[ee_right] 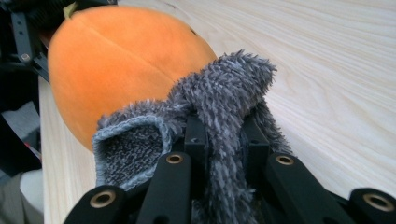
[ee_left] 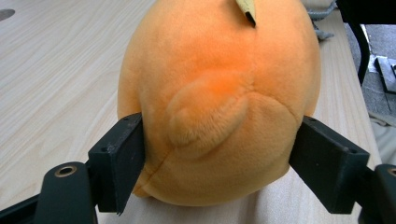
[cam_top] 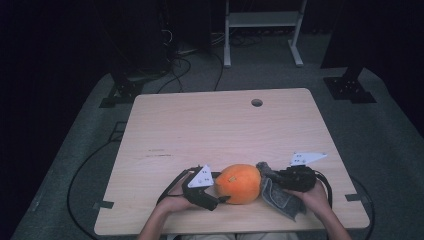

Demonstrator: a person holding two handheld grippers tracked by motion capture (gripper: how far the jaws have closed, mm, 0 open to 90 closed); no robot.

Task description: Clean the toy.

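We count one table (cam_top: 200,130), with one round hole (cam_top: 257,102) in its top. On it we count one orange plush (cam_top: 239,183), carrying one tag (ee_left: 246,9), and one grey fuzzy cloth (cam_top: 277,196). We count two grippers, left (cam_top: 220,198) and right (cam_top: 267,176), each with two jaws and one grey plate. We count two hands, one per gripper.
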